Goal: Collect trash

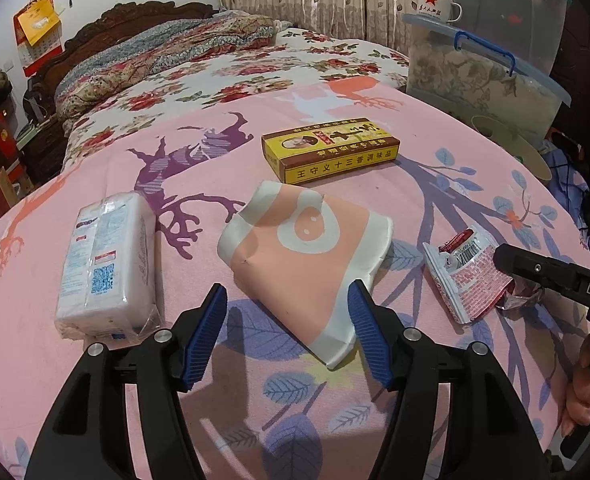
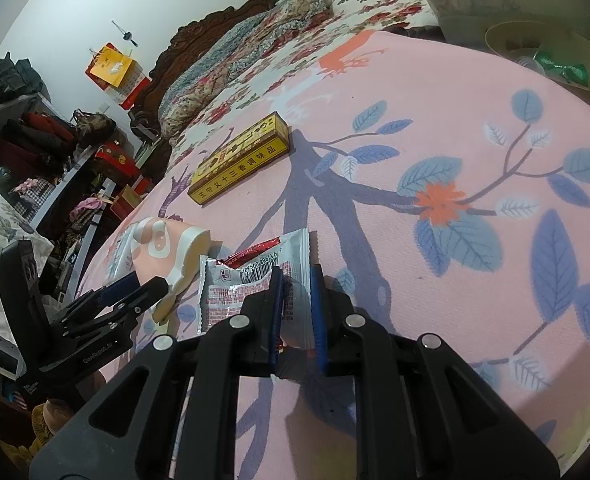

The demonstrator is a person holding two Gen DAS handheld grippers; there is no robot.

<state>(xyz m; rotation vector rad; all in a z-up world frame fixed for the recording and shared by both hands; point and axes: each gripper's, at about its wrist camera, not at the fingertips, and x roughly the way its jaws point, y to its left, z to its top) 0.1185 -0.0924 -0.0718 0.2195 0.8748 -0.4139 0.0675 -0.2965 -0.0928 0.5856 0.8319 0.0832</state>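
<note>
A crumpled red-and-white snack wrapper (image 2: pixel 251 284) lies on the pink bedsheet (image 2: pixel 415 128). My right gripper (image 2: pixel 295 304) is shut on the wrapper's near edge, which is pinched between its blue pads. In the left wrist view the same wrapper (image 1: pixel 467 280) sits at the right, with the right gripper (image 1: pixel 503 258) on it. My left gripper (image 1: pixel 287 320) stands open over the near corner of a flat pink-and-white packet (image 1: pixel 303 248). That corner lies between the fingers, close to the right pad (image 1: pixel 369 332).
A yellow spice box (image 1: pixel 331 148) lies beyond the packet and a wrapped tissue pack (image 1: pixel 107 264) to its left. A beige bin (image 2: pixel 551 60) holding green scraps stands off the bed's right edge, beside clear storage tubs (image 1: pixel 479 68). Folded quilts lie at the headboard.
</note>
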